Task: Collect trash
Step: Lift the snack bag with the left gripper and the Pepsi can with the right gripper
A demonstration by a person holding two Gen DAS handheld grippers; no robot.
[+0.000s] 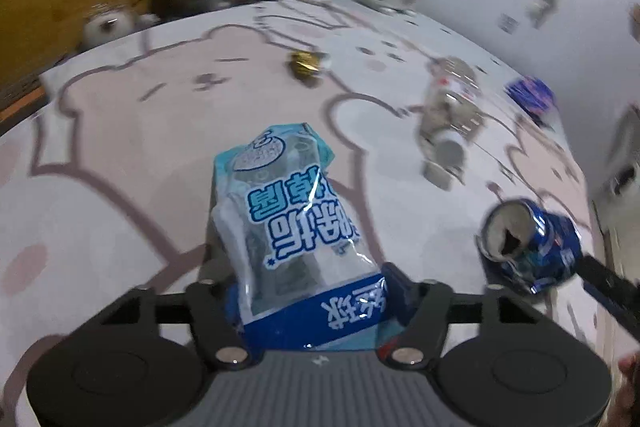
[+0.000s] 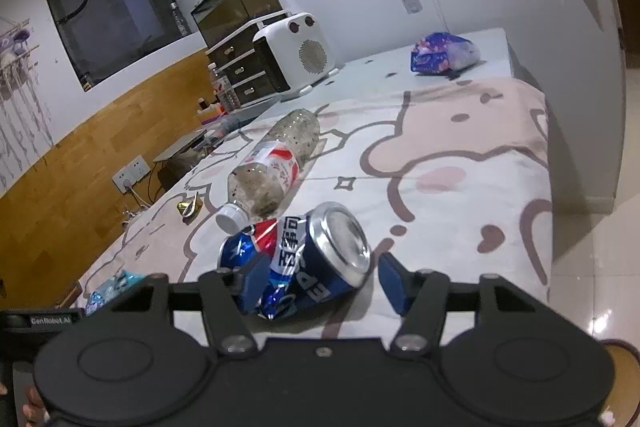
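Note:
My left gripper is shut on a blue and clear plastic wrapper, held above the bear-print cloth. My right gripper is open, its blue fingers either side of a crushed blue soda can that lies on the cloth; the can also shows in the left wrist view. A clear plastic bottle with a white cap lies beyond the can, also in the left wrist view. A gold wrapper lies further off. A purple bag sits at the far end.
A white speaker-like box, a dark drawer unit and a glass tank stand by the wall. The table's right edge drops to a tiled floor. A wall socket is on the wood panel.

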